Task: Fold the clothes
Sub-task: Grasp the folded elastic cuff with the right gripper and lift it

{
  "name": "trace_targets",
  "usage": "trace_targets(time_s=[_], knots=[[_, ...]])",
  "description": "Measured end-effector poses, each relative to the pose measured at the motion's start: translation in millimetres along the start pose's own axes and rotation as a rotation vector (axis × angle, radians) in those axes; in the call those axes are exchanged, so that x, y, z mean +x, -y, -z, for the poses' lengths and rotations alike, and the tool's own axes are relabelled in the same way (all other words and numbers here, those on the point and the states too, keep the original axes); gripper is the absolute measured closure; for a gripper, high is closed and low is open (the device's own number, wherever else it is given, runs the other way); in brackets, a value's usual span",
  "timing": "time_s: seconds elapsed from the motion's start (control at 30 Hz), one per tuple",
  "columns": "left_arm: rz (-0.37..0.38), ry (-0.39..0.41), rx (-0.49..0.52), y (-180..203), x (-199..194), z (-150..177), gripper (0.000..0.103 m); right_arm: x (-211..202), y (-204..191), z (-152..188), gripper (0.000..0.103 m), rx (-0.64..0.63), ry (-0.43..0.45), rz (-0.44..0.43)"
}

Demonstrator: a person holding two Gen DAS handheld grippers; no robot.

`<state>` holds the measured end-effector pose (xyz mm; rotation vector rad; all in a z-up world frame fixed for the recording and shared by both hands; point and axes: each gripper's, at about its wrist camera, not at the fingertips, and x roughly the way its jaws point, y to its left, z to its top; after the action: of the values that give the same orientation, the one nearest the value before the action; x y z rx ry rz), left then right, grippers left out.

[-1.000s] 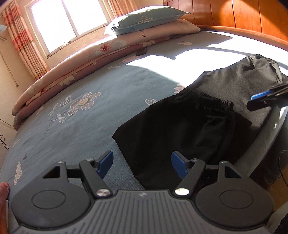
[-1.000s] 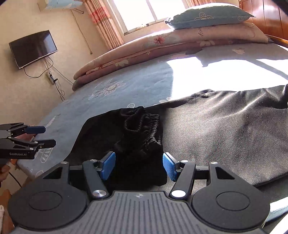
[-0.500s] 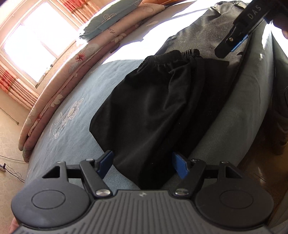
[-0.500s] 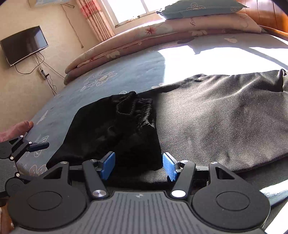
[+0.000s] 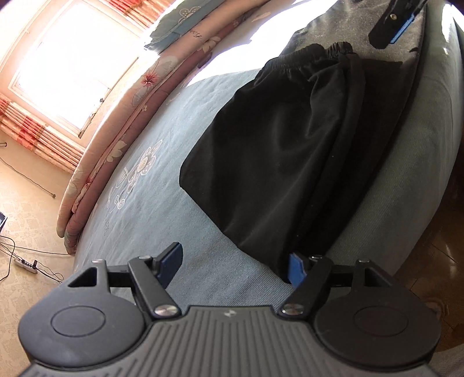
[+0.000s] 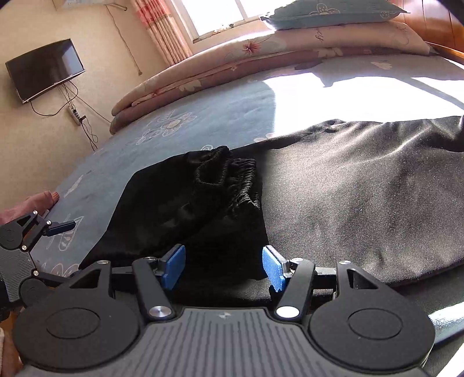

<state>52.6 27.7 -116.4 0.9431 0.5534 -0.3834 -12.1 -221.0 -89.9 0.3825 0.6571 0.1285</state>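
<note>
Far left in the right wrist view, a wall-mounted television (image 6: 45, 69) with dangling cables, then curtains beside a bright window (image 6: 220, 11). Left tongs (image 5: 233, 265) low at the near edge of the bed (image 5: 162, 185), jaws spread wide, nothing gripped: left pad over bare blue-grey sheet, right pad at the near corner of the black shorts (image 5: 275, 150), whether touching it cannot be told. The same tongs show at the left edge of the right wrist view, with part of a hand (image 6: 32, 203) behind them. Along the far side of the bed, a folded floral quilt (image 6: 261, 61) with a blue pillow (image 6: 333, 13) on top. Black shorts lie flat near the bed's front edge, elastic waistband bunched toward the middle of the bed, partly overlapping a larger dark grey garment (image 6: 362, 197) spread out to the right in sunlight. Right tongs (image 6: 223, 265) sit just above the near hem of the shorts, jaws moderately apart, empty; black fabric lies between and below the pads without being pinched. Wooden headboard (image 6: 435, 20) at far right.
</note>
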Motion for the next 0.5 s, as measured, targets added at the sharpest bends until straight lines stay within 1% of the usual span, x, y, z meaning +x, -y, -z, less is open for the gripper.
trace_targets(time_s=[0.07,0.1,0.23,0.33,0.4,0.47,0.5], knots=[[0.016,0.003,-0.044,-7,-2,4,0.028,-1,-3,-6,0.039,-0.02,0.019,-0.009],[0.015,0.001,-0.045,-6,-1,4,0.028,1,-6,-11,0.039,-0.032,0.027,-0.015],[-0.022,0.014,0.034,8,1,4,0.029,15,-18,-35,0.039,-0.075,0.062,-0.053],[-0.01,0.016,0.003,3,1,5,0.029,41,-24,-46,0.04,-0.07,0.031,-0.064],[-0.003,0.02,-0.019,1,1,7,0.029,61,-23,-48,0.043,-0.04,-0.022,-0.047],[-0.008,0.026,-0.018,1,1,7,0.029,75,-23,-47,0.065,-0.019,-0.057,-0.032],[-0.011,0.028,-0.017,1,1,7,0.029,79,-24,-46,0.068,-0.017,-0.067,-0.03]])
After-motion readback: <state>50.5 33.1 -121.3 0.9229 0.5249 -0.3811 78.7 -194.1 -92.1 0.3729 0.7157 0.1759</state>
